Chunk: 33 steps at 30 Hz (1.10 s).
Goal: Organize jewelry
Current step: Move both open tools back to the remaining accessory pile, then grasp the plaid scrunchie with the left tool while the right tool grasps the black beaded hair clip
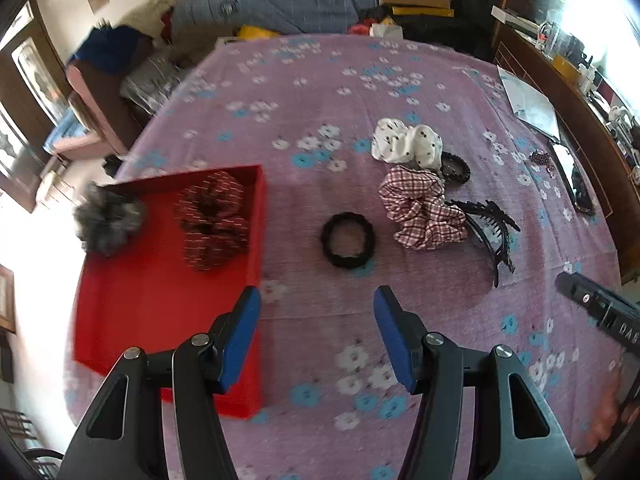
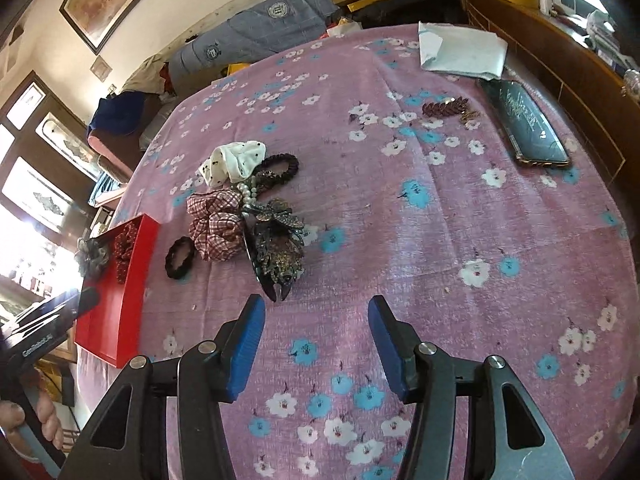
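Note:
A red tray (image 1: 152,312) (image 2: 120,320) lies on the flowered purple cloth and holds a dark red patterned scrunchie (image 1: 214,220) (image 2: 124,248); a grey fuzzy scrunchie (image 1: 106,222) (image 2: 91,258) rests on its far edge. A black hair tie (image 1: 348,240) (image 2: 180,258) lies just right of the tray. Beyond it is a pile: a plaid scrunchie (image 1: 420,208) (image 2: 216,222), a white dotted scrunchie (image 1: 406,144) (image 2: 236,160), a black claw clip (image 1: 492,232) and an ornate clip (image 2: 278,248). My left gripper (image 1: 316,312) hangs open in front of the hair tie. My right gripper (image 2: 316,320) is open and empty over bare cloth.
A phone (image 2: 524,128) and a small brown hair clip (image 2: 444,108) lie at the far right, with a folded pale paper (image 2: 460,50) behind. The other gripper's body (image 1: 600,308) shows at the right edge. Bedding and boxes are piled beyond the table.

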{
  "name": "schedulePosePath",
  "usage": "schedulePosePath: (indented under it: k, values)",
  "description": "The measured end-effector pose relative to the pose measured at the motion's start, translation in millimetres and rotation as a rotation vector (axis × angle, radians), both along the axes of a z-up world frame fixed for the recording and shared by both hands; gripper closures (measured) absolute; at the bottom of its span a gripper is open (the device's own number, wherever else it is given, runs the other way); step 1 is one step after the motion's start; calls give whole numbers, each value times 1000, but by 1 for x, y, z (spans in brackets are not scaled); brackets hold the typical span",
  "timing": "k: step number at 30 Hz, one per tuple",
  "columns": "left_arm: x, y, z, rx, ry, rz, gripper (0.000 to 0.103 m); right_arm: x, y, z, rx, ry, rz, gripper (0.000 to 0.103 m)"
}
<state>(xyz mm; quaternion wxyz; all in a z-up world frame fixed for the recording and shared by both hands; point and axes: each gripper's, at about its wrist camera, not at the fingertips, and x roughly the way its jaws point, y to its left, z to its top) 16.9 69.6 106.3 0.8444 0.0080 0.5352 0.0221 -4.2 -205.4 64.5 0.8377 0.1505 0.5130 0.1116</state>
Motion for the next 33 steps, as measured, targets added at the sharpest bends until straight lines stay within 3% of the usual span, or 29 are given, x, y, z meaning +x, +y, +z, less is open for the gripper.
schedulePosePath:
  k: [15, 30, 32, 33]
  values:
    - [93, -26, -47, -238, 61, -54, 46, 47, 27, -12, 25, -26, 41, 41]
    - [129, -36, -80, -313, 142, -46, 46, 76, 46, -39, 11, 21, 62, 40]
    - [131, -34, -82, -336, 148, -36, 51, 77, 45, -41, 11, 24, 52, 41]
    - [131, -35, -83, -348, 153, -36, 66, 78, 45, -41, 10, 27, 46, 41]
